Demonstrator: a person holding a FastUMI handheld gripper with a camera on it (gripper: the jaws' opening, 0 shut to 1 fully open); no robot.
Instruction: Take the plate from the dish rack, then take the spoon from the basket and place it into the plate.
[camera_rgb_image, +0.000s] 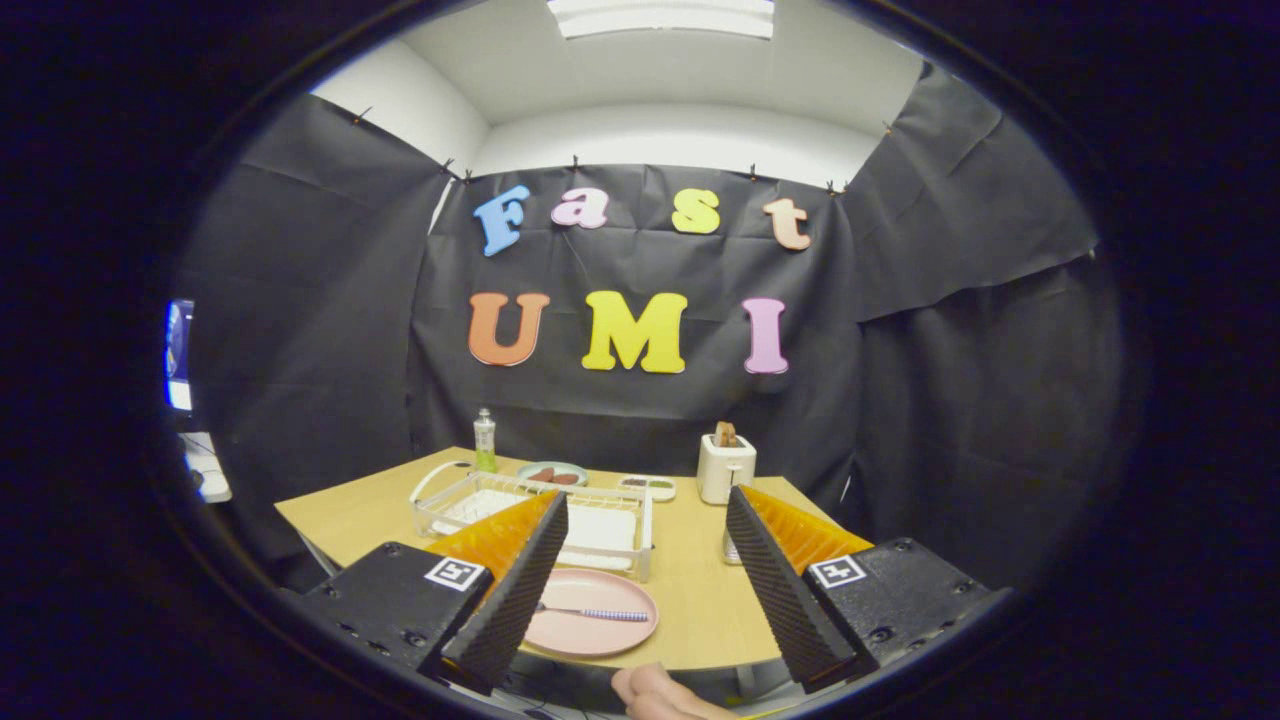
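Note:
A pink plate (600, 630) lies flat on the wooden table (700, 600) near its front edge, just in front of the white dish rack (600, 520). A spoon (595, 613) with a striped handle lies across the plate, bowl toward the left finger. My gripper (648, 505) hovers above and in front of the plate, its fingers spread wide with nothing between them. The left finger (520, 590) hides the plate's left edge. A small basket-like object (731, 548) peeks from behind the right finger, mostly hidden.
A white toaster (726, 468) with toast stands at the back right. A green-capped bottle (485, 442), a dish with food (552, 474) and a small tray (648, 486) line the far edge. A person's hand (660, 695) shows below the table's front edge.

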